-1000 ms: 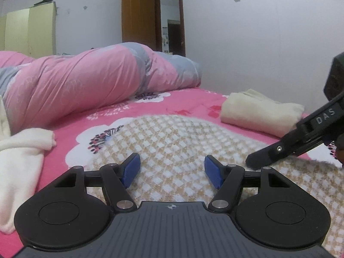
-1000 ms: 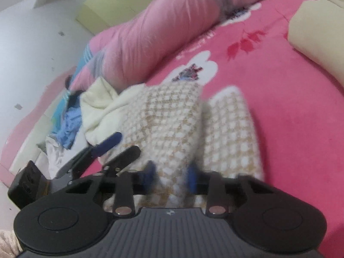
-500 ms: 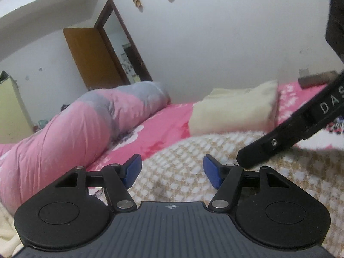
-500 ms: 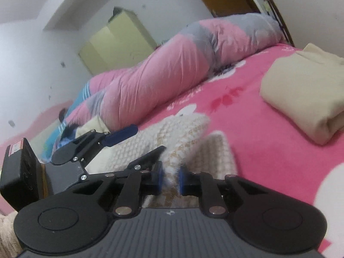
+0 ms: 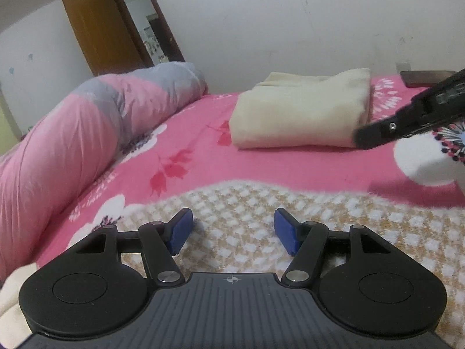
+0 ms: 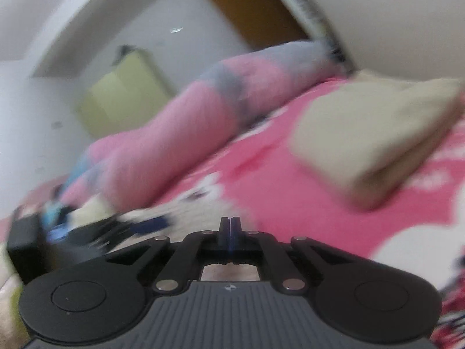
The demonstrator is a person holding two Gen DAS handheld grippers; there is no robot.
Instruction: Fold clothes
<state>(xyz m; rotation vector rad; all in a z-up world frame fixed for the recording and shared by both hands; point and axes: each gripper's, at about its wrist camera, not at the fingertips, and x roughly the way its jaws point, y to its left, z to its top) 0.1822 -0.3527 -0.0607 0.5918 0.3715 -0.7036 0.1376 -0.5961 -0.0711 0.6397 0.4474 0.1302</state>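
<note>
A tan and white checked knit garment (image 5: 290,212) lies spread on the pink bed, under my left gripper (image 5: 232,229). The left gripper is open and empty, with its blue pads (image 5: 180,229) just above the knit. My right gripper (image 6: 229,229) is shut with the pads pressed together and no cloth visible between them; the right wrist view is blurred. It shows in the left wrist view (image 5: 407,119) as a black finger at the right, above the bed. The left gripper shows as a dark blur in the right wrist view (image 6: 87,232).
A folded cream garment (image 5: 299,110) lies on the pink flowered bedsheet (image 5: 261,163) ahead; it also shows in the right wrist view (image 6: 372,136). A rolled pink and grey duvet (image 5: 87,128) runs along the left. A brown door (image 5: 101,29) stands behind. A dark object (image 5: 424,77) lies at the far right.
The right gripper has let go of the checked garment and shut empty, swinging fast. The garment has dropped flat onto the bed. The left gripper has tilted down and stays open.
</note>
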